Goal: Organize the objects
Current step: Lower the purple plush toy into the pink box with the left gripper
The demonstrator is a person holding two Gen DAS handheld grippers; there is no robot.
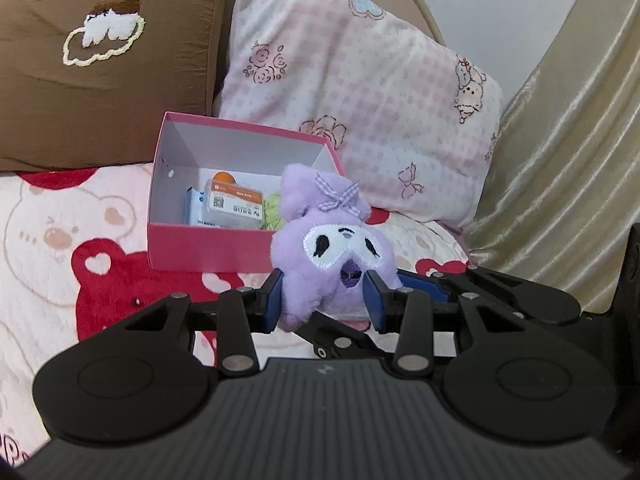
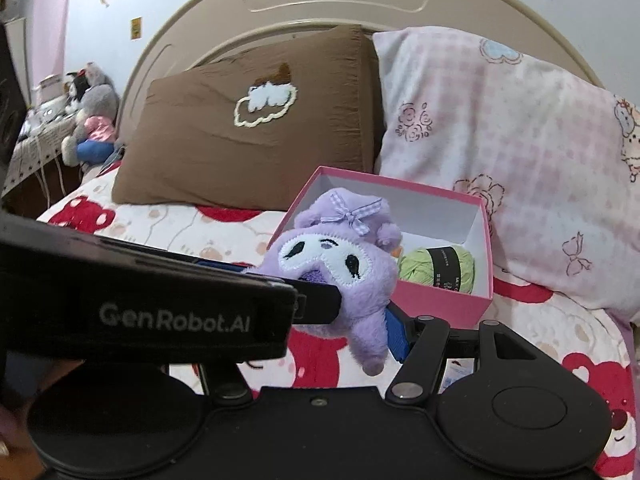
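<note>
Left gripper [image 1: 326, 300] clamped the purple plush [image 1: 334, 248] just before the pink box [image 1: 208, 250]; right gripper's state could not be told. Next, presumably: carry over the rim, release.

A brown pillow [image 2: 256, 128] leans beside a pink checked pillow [image 2: 500, 152] against the cream headboard [image 2: 332, 0]; a bear-print blanket [image 1: 60, 232] covers the bed; stuffed animals [image 2: 90, 116] sit far left.
</note>
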